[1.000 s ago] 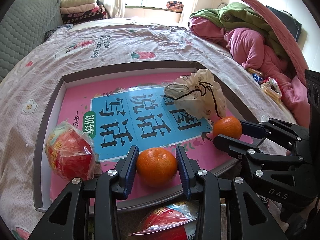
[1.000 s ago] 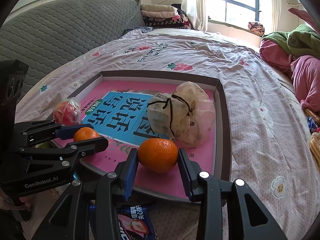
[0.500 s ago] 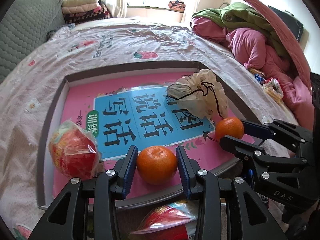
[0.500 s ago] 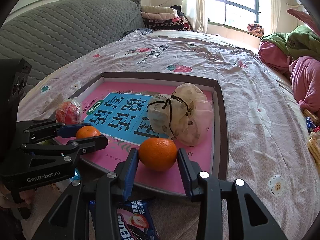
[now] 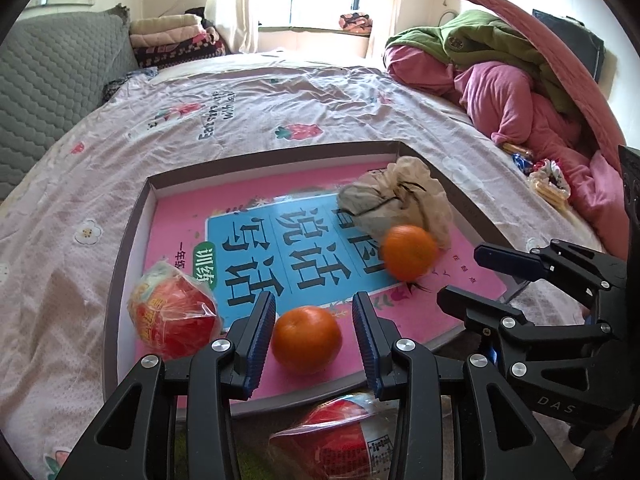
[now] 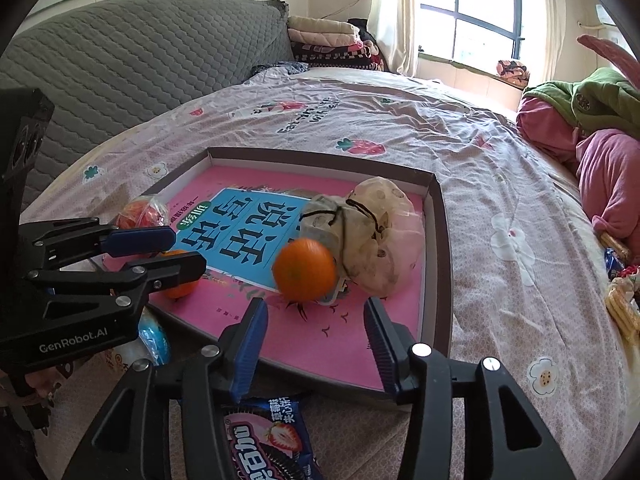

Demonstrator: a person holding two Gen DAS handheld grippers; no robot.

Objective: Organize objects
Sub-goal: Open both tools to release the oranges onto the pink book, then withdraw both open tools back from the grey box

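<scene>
Your right gripper has its jaws opening, and its orange, blurred, lies beyond the fingertips inside the shallow box, against the drawstring pouch. Your left gripper has its jaws spread around the second orange near the box's front rim, gaps showing on both sides. A wrapped red fruit sits in the box's front left corner.

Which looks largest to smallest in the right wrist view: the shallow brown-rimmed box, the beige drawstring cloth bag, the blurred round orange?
1. Shallow brown-rimmed box
2. Beige drawstring cloth bag
3. Blurred round orange, though it lies nearer the camera than the bag.
</scene>
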